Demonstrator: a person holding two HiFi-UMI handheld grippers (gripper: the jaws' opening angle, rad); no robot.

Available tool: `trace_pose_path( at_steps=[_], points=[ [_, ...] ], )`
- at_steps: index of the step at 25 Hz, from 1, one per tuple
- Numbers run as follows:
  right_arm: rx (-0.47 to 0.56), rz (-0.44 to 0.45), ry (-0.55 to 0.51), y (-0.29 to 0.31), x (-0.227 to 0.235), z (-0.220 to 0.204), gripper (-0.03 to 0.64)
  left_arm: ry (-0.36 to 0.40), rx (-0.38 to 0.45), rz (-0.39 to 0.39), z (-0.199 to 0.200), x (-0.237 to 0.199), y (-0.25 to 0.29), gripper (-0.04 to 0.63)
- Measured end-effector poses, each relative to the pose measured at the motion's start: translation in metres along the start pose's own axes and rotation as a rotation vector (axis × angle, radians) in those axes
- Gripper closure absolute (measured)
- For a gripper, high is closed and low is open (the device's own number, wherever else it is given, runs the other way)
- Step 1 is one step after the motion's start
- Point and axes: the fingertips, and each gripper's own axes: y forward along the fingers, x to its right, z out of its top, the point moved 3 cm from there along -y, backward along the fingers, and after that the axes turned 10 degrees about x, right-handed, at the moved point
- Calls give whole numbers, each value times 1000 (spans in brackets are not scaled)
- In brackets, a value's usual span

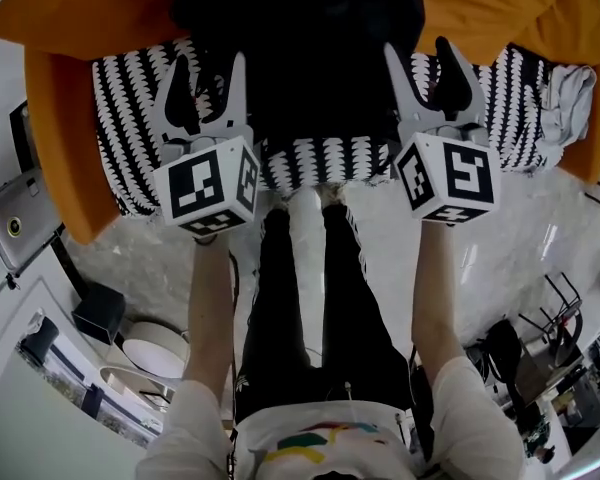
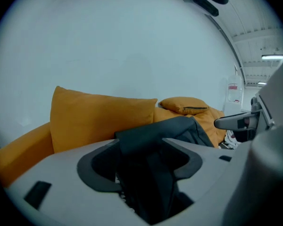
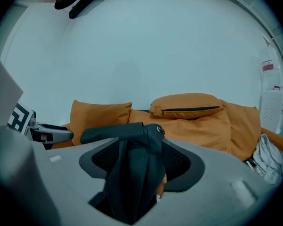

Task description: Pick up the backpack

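The black backpack (image 1: 300, 48) lies on the black-and-white patterned throw (image 1: 130, 98) of an orange sofa, straight ahead between my two grippers. My left gripper (image 1: 208, 90) is at its left side and my right gripper (image 1: 432, 73) at its right side. In the left gripper view the left gripper (image 2: 144, 164) stands wide with black backpack fabric (image 2: 165, 131) hanging loose between the pads. In the right gripper view the right gripper (image 3: 134, 166) is just as wide, and a dark strap (image 3: 127, 173) drapes down through the gap from the bag's top (image 3: 118, 133). Neither pair of pads presses on the fabric.
Orange cushions (image 3: 193, 109) stand along the sofa back against a pale wall. A crumpled white cloth (image 1: 570, 93) lies at the sofa's right end. My legs (image 1: 310, 298) stand close to the sofa front. A grey device (image 1: 15, 218) and clutter sit on the floor at both sides.
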Motion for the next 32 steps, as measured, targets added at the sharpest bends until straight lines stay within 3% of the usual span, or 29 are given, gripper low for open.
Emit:
trace_pose_path(
  at_steps=[7,10,20,32],
  points=[
    [-117,-32,-2,1,21,-39,344,-67,-180,33,-70,-9,11,333],
    [-165,-31,-2,2,22,-57,344,-61,-230,50,-91,-17,19,333],
    [-266,-24,-3,10,26,-91,344,-56,-314,71,-118,-28,45,318],
    [-308,-21,32,23,27,-110,344,-48,-452,33,-149,-40,62,313]
  ],
)
